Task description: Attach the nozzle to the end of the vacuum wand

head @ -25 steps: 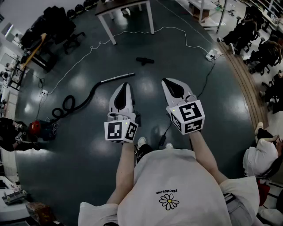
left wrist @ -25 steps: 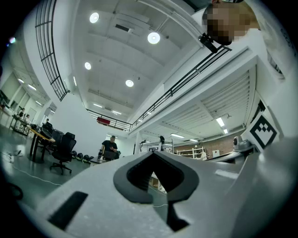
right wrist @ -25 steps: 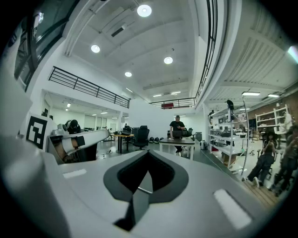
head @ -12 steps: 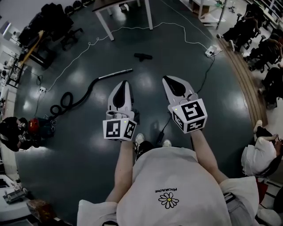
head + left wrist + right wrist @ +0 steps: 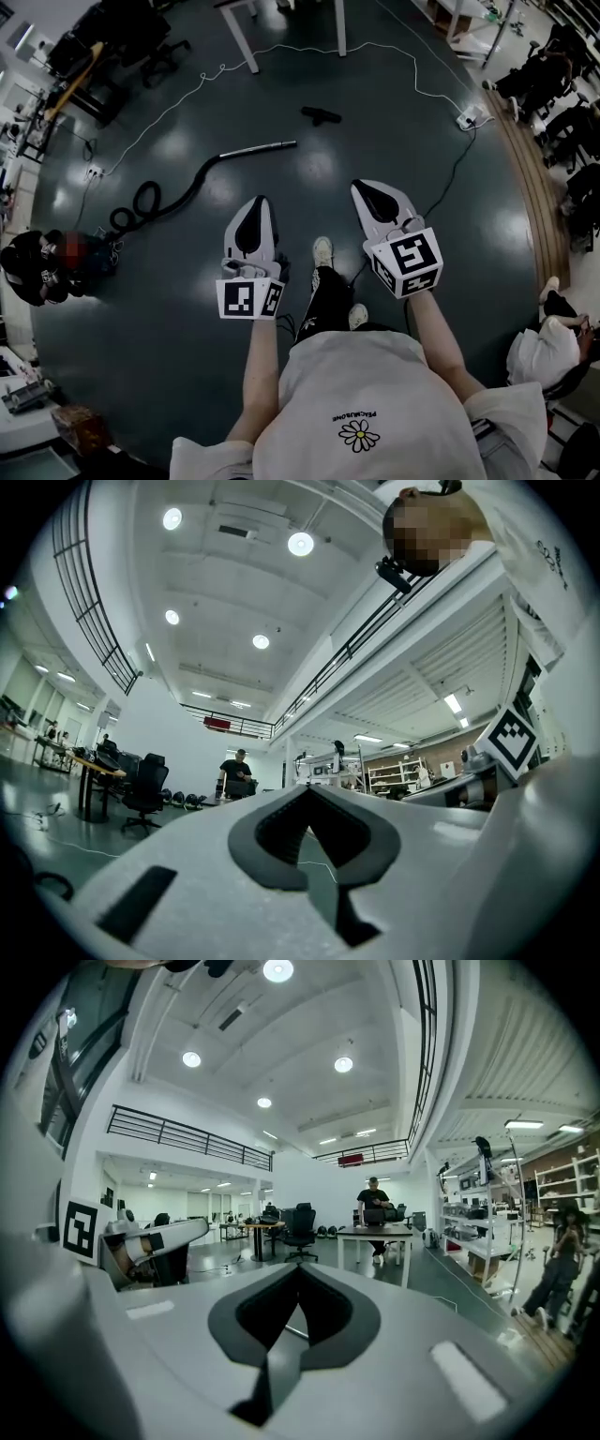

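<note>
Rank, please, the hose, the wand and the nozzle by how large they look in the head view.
1. hose: the longest, with a coiled end.
2. wand: a shorter, straight tube.
3. nozzle: clearly the smallest, though it also lies farthest from the camera.

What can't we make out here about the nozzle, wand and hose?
- nozzle: head view, too small to tell which end is the socket.
- wand: head view, tip opening too small to read.
- hose: head view, far end lost in dark clutter at left.
- left gripper and right gripper fill their own views' lower halves, hiding the floor parts.
</note>
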The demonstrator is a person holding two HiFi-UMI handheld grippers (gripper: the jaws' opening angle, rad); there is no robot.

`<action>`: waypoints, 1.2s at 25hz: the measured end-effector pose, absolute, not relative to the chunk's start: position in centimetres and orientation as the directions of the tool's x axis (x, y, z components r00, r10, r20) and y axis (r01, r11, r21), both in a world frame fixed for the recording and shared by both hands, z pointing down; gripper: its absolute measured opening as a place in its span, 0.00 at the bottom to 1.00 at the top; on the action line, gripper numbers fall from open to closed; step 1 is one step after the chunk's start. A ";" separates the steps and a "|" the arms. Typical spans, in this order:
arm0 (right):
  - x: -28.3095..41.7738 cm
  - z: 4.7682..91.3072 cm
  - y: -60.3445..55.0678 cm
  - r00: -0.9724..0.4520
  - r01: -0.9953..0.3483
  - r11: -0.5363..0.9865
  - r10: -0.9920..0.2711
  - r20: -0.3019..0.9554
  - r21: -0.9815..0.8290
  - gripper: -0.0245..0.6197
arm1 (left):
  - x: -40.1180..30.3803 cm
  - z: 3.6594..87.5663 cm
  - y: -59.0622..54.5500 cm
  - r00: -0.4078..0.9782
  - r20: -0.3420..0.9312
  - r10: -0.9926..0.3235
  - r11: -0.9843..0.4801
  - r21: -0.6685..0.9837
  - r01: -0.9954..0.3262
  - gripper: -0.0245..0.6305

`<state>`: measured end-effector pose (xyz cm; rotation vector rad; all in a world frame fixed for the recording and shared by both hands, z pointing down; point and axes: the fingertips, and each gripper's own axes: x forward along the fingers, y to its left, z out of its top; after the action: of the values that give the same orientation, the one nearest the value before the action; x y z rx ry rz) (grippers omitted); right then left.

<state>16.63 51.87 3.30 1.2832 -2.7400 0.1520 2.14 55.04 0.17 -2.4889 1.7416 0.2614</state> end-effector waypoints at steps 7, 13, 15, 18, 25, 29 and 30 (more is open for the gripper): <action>14.1 6.6 37.7 -0.631 -0.763 0.647 -0.745 0.219 0.001 0.08 | -3.1 4.4 39.9 0.287 -0.187 -0.939 -0.309 0.096 -0.946 0.04; 10.6 6.5 23.3 -0.597 -0.785 0.619 -0.748 0.290 -0.020 0.14 | -6.9 3.4 25.1 0.362 -0.156 -0.919 -0.377 0.081 -0.923 0.04; 9.7 6.5 19.2 -0.586 -0.794 0.608 -0.753 0.298 -0.024 0.14 | -8.2 2.9 20.8 0.376 -0.153 -0.914 -0.389 0.069 -0.919 0.04; 8.9 7.4 14.3 -0.594 -0.787 0.616 -0.739 0.318 -0.038 0.15 | -9.2 2.8 15.7 0.370 -0.146 -0.917 -0.382 0.065 -0.922 0.04; 6.2 12.3 -0.6 -0.664 -0.658 0.751 -0.618 0.421 0.064 0.23 | -10.5 8.7 2.7 0.446 0.029 -0.895 -0.446 -0.033 -0.894 0.12; 3.3 25.3 -9.0 -0.671 -0.307 0.914 -0.406 0.621 0.266 0.38 | -10.7 25.1 -2.9 0.651 0.463 -0.602 -0.787 -0.201 -0.584 0.46; 2.8 30.5 -11.0 -0.648 -0.184 0.931 -0.355 0.674 0.314 0.39 | -11.9 31.7 -4.0 0.636 0.587 -0.501 -0.854 -0.217 -0.473 0.50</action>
<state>2.79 -10.98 30.46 0.3800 -2.2884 -0.2765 -11.88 -3.95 31.67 -2.8023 0.8351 -1.0258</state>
